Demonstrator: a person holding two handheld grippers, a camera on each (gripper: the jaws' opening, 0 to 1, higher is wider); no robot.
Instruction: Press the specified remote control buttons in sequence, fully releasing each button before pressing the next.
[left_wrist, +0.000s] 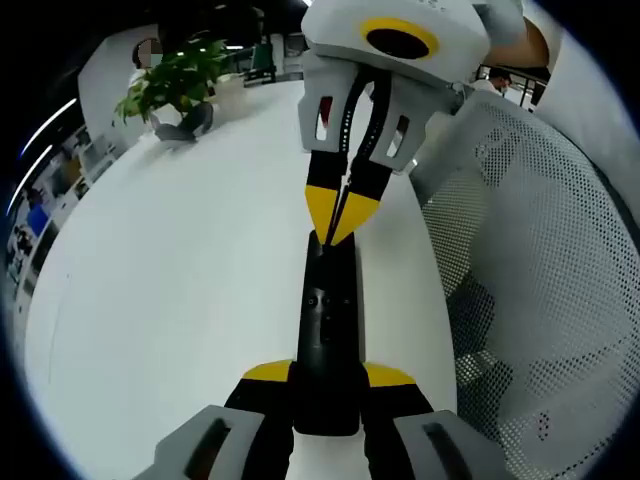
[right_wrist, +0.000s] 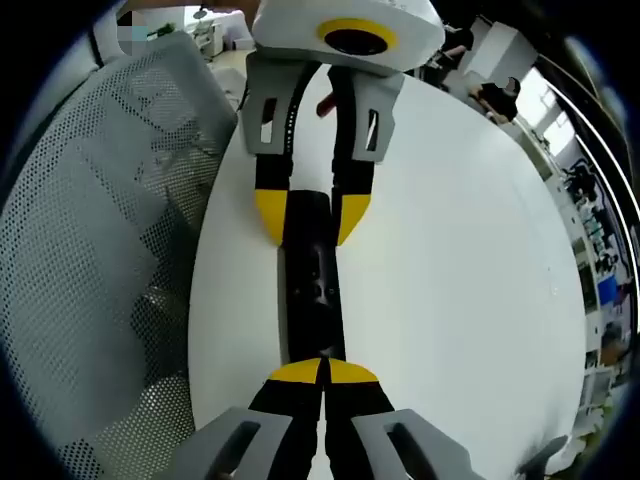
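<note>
One claw (left_wrist: 328, 385) holds the black remote (left_wrist: 328, 330) while my other claw (left_wrist: 340, 232), pinched shut, pushes a button; next I lift off

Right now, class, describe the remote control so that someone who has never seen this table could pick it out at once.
Find the big white table beside the white mesh chair. Near the table's chair-side edge, the left tool grips one end of a long object while the right tool's closed tips touch its other end. That slim black bar with small buttons is the remote control, the only dark item there.
</note>
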